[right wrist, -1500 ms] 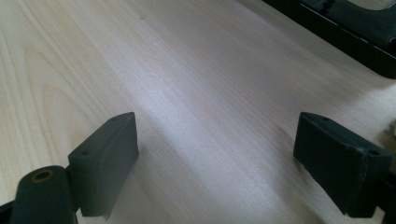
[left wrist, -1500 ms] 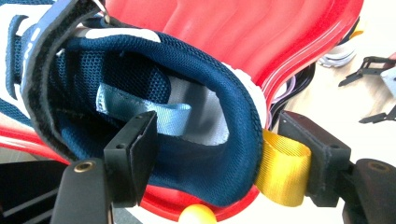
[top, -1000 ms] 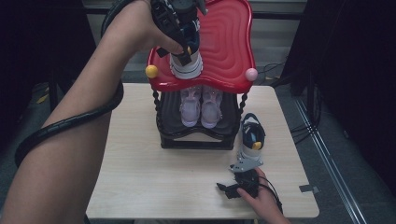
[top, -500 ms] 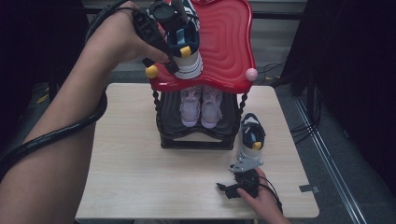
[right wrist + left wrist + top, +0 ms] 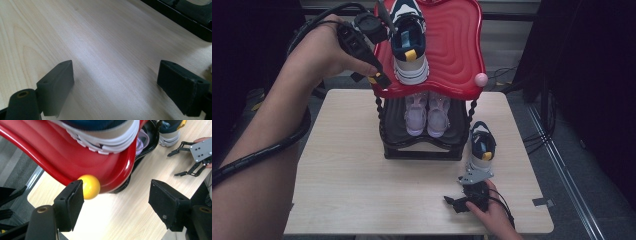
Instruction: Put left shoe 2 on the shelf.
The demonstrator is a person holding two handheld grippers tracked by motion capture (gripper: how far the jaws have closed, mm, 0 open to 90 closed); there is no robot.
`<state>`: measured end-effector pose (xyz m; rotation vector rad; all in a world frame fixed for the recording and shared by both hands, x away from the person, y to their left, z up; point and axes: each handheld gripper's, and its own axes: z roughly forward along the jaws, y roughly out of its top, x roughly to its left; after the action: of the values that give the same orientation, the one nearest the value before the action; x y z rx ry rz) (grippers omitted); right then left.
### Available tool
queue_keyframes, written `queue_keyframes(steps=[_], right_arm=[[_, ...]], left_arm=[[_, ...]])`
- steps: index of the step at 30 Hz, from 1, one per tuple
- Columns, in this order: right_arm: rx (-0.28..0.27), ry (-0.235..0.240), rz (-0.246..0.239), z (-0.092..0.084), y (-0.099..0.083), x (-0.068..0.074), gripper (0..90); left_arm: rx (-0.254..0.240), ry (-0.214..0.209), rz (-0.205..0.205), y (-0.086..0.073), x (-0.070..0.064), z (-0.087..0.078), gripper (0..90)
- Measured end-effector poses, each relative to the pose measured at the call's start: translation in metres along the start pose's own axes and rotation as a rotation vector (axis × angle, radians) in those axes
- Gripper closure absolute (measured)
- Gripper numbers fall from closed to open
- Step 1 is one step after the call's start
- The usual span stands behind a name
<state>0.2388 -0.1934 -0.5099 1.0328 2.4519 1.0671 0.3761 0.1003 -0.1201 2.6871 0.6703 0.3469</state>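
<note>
Item: navy sneaker, on the red top shelf of the rack. It lies near the shelf's left edge, long axis running front to back, yellow-tabbed heel toward the person, toe pointing away. White sole flat on the shelf, as far as can be seen.

Left gripper: beside the shelf's left edge, by the yellow knob; jaws wide, nothing between them.

Right gripper: on the counter; jaws wide, holding nothing.

Second navy sneaker: upright on the counter, right of the rack, just ahead of the right gripper. Pale pair on the lower shelf.

Handling note: the placed sneaker looks settled. Best to draw the left gripper clear sideways, jaws kept apart, without knocking the knob or shelf rim. The right gripper should then take the second sneaker across its heel.
</note>
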Motion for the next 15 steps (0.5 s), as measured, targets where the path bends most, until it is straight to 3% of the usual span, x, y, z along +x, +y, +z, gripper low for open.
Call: queue_keyframes(steps=[15], right_arm=[[0.001,0.000,0.003,0.000,0.000,0.000,13.4]], left_arm=[[0.007,-0.025,-0.041,-0.033,0.003,0.009,27.6]])
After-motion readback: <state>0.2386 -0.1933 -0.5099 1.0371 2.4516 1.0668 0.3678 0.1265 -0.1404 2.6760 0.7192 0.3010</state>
